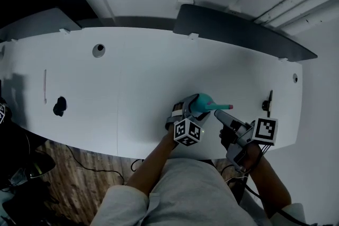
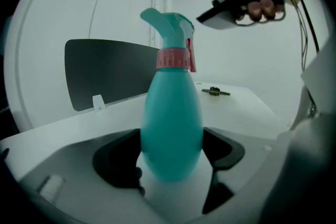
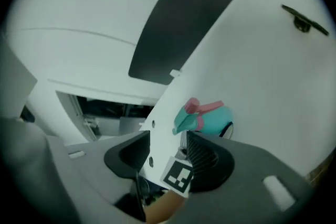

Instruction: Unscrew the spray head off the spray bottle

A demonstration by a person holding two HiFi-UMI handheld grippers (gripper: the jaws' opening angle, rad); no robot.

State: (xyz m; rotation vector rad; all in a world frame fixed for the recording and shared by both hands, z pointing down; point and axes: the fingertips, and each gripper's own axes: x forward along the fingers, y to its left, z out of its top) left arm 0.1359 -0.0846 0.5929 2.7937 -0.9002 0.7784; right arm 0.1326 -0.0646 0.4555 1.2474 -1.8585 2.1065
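Item 1: teal plastic spray bottle (image 2: 171, 128), the landmark for everything below. I see it over the near edge of the white table (image 1: 132, 87), toward that table's right end. I cannot tell whether its base rests on the surface.

Item 2: spray head (image 2: 168, 26), teal with a pink ribbed collar and a pink trigger. It sits on top of the bottle, with the collar seated on the neck.

Item 3: left hand-held gripper (image 2: 171, 155). Its jaws are pinching the bottle's lower body, one dark pad on each side.

Item 4: right hand-held gripper (image 3: 167, 155). It is just to the right of the bottle at the level of the head. Its jaws are spread and nothing is gripped; I see the spray head beyond them, not touched.

Item 5: small black cross-shaped part (image 1: 268, 100), lying on the table to the right of the bottle, well apart from it.

Item 6: dark grey panel (image 1: 233, 29), standing behind the bottle along the table's far edge.

Item 7: black lump (image 1: 60, 106), far to the left of the bottle.

Item 8: round grommet hole (image 1: 98, 50), to the left of the bottle and behind it.
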